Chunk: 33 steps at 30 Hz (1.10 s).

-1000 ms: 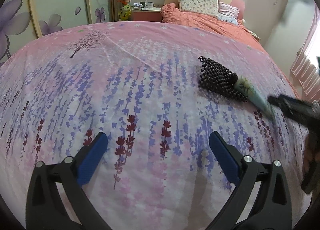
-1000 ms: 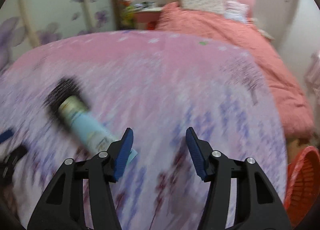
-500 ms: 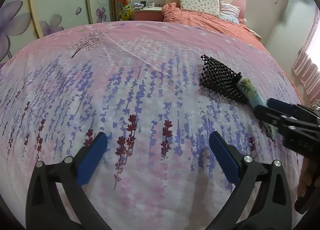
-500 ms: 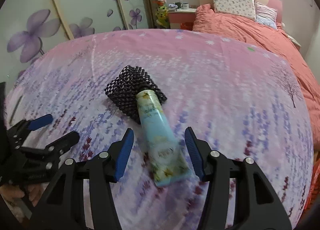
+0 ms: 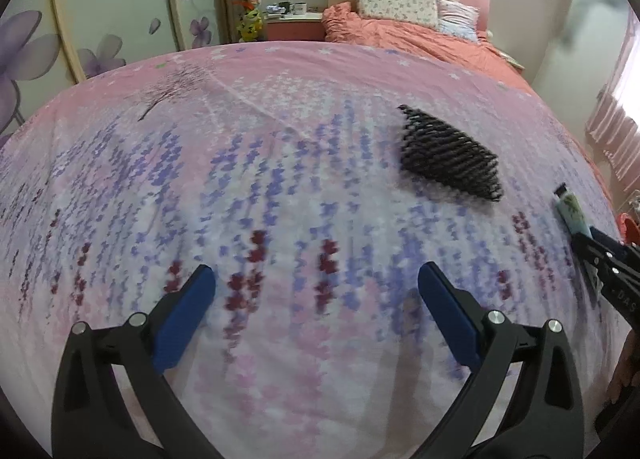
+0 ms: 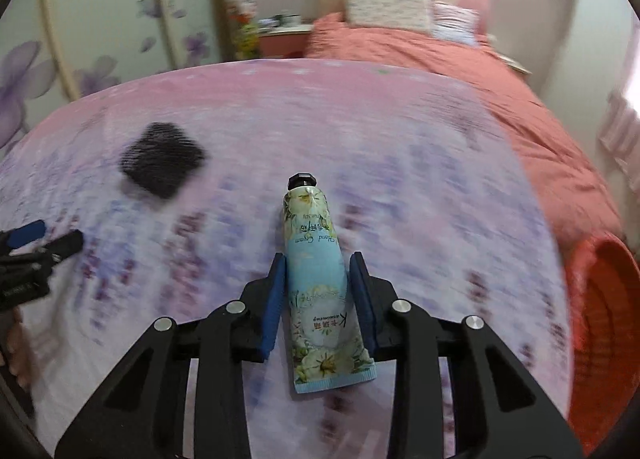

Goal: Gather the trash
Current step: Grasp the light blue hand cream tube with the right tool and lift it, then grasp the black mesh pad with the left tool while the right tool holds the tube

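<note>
My right gripper (image 6: 318,291) is shut on a light blue hand cream tube (image 6: 316,259) with a black cap, held above the flowered bedspread (image 6: 420,187). The tube also shows at the right edge of the left wrist view (image 5: 572,211), with the right gripper (image 5: 600,255) behind it. A black mesh piece (image 5: 448,151) lies on the bedspread, ahead and right of my left gripper (image 5: 312,299), which is open and empty. The mesh shows blurred in the right wrist view (image 6: 162,159), left of the tube.
A red basket (image 6: 600,299) stands beside the bed at the right. Another bed with an orange-red quilt (image 5: 400,31) and pillows lies behind. A wardrobe with flower-painted doors (image 5: 80,19) and a small nightstand (image 5: 292,23) stand at the back.
My right gripper has shut on the hand cream tube and carried it to the right, away from the black mesh. The left gripper has barely moved.
</note>
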Each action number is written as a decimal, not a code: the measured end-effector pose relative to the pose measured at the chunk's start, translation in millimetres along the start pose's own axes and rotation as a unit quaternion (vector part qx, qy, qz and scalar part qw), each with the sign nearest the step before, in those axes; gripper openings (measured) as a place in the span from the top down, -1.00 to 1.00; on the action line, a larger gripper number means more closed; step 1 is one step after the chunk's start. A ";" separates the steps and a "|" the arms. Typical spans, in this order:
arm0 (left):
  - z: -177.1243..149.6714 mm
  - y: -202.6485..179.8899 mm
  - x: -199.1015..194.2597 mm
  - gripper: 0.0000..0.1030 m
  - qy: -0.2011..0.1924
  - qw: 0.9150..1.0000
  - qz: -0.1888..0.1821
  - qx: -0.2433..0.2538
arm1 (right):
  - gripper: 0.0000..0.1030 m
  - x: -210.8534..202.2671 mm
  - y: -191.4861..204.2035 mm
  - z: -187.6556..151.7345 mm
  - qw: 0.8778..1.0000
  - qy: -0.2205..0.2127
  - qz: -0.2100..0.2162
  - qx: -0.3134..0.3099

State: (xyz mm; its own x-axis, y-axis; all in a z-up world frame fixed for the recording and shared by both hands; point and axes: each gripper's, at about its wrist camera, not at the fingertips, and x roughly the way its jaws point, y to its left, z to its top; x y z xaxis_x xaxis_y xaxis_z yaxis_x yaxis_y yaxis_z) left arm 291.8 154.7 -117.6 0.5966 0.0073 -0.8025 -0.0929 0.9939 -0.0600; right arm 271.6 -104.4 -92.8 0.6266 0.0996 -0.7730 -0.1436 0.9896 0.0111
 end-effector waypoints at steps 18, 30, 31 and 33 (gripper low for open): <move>62.1 -93.5 42.0 -0.92 -0.008 0.999 -0.003 0.054 | 0.43 10.8 -33.6 11.9 0.997 -0.006 0.041 0.070; 67.3 -98.5 49.4 0.48 -0.012 0.998 -0.012 0.066 | 0.47 13.6 -29.0 14.9 0.995 -0.009 0.040 0.093; 65.3 -96.1 47.3 0.56 -0.011 0.998 -0.017 0.067 | 0.47 11.2 -29.5 12.1 0.995 -0.009 0.040 0.092; 57.4 -87.8 39.9 0.62 -0.010 0.997 -0.025 0.071 | 0.47 5.9 -30.8 6.7 0.995 -0.008 0.038 0.090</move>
State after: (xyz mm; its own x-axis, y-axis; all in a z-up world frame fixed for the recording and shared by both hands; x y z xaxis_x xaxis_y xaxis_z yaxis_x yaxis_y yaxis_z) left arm 369.5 74.0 -110.3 0.6138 -0.0423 -0.7883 0.0501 0.9986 -0.0146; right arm 284.8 -133.6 -93.5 0.6321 0.1759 -0.7546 -0.0532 0.9814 0.1842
